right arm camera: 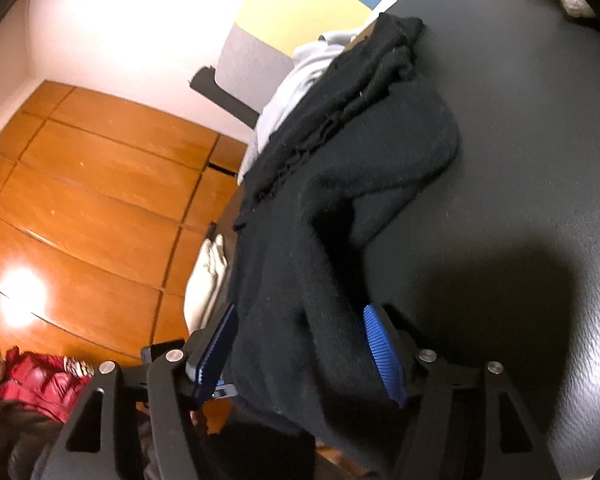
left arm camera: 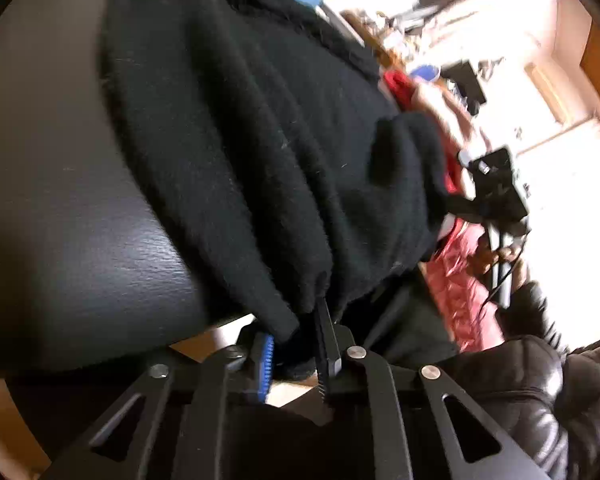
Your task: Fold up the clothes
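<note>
A black fleece garment (left arm camera: 260, 140) lies bunched in long folds on a dark table (left arm camera: 60, 220) and hangs over its near edge. My left gripper (left arm camera: 296, 344) is at that edge, its blue-padded fingers (left arm camera: 265, 364) closed on a hanging fold of the garment. In the right wrist view the same garment (right arm camera: 340, 208) drapes off the table edge (right arm camera: 520, 200). My right gripper (right arm camera: 300, 352) stands wide open with cloth lying between its blue pads (right arm camera: 384, 352); the pads do not press the cloth.
A grey and white cloth (right arm camera: 296, 80) lies at the far table edge. A wooden floor (right arm camera: 80, 200) lies below. A person in a red jacket (right arm camera: 32, 380) sits low left. A tripod with a black device (left arm camera: 496, 188) stands to the right.
</note>
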Available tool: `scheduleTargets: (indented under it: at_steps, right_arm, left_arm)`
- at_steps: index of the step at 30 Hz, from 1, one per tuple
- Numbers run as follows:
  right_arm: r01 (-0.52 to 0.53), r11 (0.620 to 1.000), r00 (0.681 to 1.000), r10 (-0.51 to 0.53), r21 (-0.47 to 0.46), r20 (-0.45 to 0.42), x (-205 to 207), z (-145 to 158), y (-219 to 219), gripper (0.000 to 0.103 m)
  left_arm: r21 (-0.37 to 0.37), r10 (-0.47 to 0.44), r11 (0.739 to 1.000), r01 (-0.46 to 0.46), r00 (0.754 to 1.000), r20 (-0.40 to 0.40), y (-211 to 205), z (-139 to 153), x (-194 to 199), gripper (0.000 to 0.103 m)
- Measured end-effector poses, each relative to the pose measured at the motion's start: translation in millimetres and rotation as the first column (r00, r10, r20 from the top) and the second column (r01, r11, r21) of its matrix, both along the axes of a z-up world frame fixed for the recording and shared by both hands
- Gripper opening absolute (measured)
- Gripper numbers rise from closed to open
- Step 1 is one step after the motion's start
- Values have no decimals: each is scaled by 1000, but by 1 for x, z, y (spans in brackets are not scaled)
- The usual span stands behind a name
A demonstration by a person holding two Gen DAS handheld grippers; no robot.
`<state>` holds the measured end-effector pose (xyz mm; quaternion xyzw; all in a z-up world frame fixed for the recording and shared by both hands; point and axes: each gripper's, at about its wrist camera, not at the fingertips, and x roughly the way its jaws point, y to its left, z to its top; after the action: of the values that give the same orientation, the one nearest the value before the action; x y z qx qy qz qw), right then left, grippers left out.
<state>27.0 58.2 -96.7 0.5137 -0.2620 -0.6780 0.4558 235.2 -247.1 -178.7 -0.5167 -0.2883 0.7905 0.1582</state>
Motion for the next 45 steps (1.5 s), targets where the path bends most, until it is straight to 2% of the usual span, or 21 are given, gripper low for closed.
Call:
scheduleTargets:
  at_steps: [2, 3, 6, 8, 10, 12, 14, 16, 21, 22, 24, 26, 27, 28, 31, 35, 37, 40, 45]
  right_arm:
    - [-30, 999, 999, 30, 43, -12, 2, 0, -3, 68]
    - [-55, 994, 997, 60, 94, -43, 5, 2, -8, 67]
    - [-46, 989, 994, 58, 138, -89, 8, 5, -14, 59]
    - [-37, 987, 996, 49, 157, -72, 8, 1, -10, 35]
    - [-49, 984, 996, 62, 170, -70, 8, -3, -5, 31]
    - [-55, 989, 998, 60, 140, -36, 10, -4, 6, 35]
    - [-60, 992, 998, 60, 109, -2, 12, -6, 17, 57]
    - [-71, 994, 997, 72, 87, -8, 21, -5, 26, 67]
    - [-131, 987, 990, 134, 89, -33, 41, -11, 16, 68]
    - [-122, 986, 991, 129, 114, -49, 43, -11, 16, 66]
    - [-104, 981, 990, 119, 163, -81, 47, -12, 14, 51]
    - [-103, 974, 987, 125, 200, -98, 48, -12, 12, 8]
    - [-111, 971, 986, 134, 214, -99, 48, -12, 11, 7]
    - [-118, 967, 985, 143, 227, -100, 49, -12, 9, 6]
    - [-139, 953, 980, 172, 268, -102, 49, -11, 5, 6]
    - [-167, 932, 972, 209, 321, -103, 49, -10, -1, 8]
    - [-180, 921, 968, 227, 345, -102, 49, -9, -4, 8]
    - [-206, 943, 973, 226, 260, -49, 45, -15, -11, 8]
    - [-166, 986, 986, 167, 27, -27, 28, -8, -13, 8]
  left_arm:
    - [1, -7, 1000, 7, 1000, -30, -2, 5, -1, 8]
    - [9, -2, 1000, 3, 999, -48, -4, 8, -1, 7]
    - [94, 46, 995, -36, 993, -110, -20, 19, 3, 6]
    - [150, 95, 986, -73, 985, -145, -35, 26, 6, 6]
    - [146, 119, 984, -97, 982, -149, -42, 27, 2, 6]
    - [108, 110, 990, -96, 985, -133, -38, 23, -7, 6]
    - [85, 78, 994, -68, 991, -113, -28, 17, -11, 6]
    - [77, 45, 996, -38, 994, -96, -16, 10, -18, 7]
    - [88, 13, 996, -5, 996, -92, -1, 3, -27, 16]
    - [101, 18, 995, -9, 996, -88, -1, 1, -27, 16]
    - [128, 33, 992, -23, 997, -74, -1, -2, -30, 16]
    - [110, 19, 994, -11, 998, -67, 3, -2, -30, 16]
    - [97, 17, 995, -10, 998, -65, 3, -1, -28, 15]
    - [84, 17, 996, -12, 998, -65, 1, 1, -26, 7]
    - [45, 18, 999, -16, 998, -62, -3, 5, -18, 6]
    - [181, 24, 984, 2, 989, -145, -16, 26, -10, 5]
    - [213, 39, 977, 0, 983, -178, -26, 33, -15, 5]
    - [254, 63, 967, -5, 974, -220, -42, 42, -26, 5]
    - [322, 106, 947, -9, 952, -286, -67, 56, -43, 5]
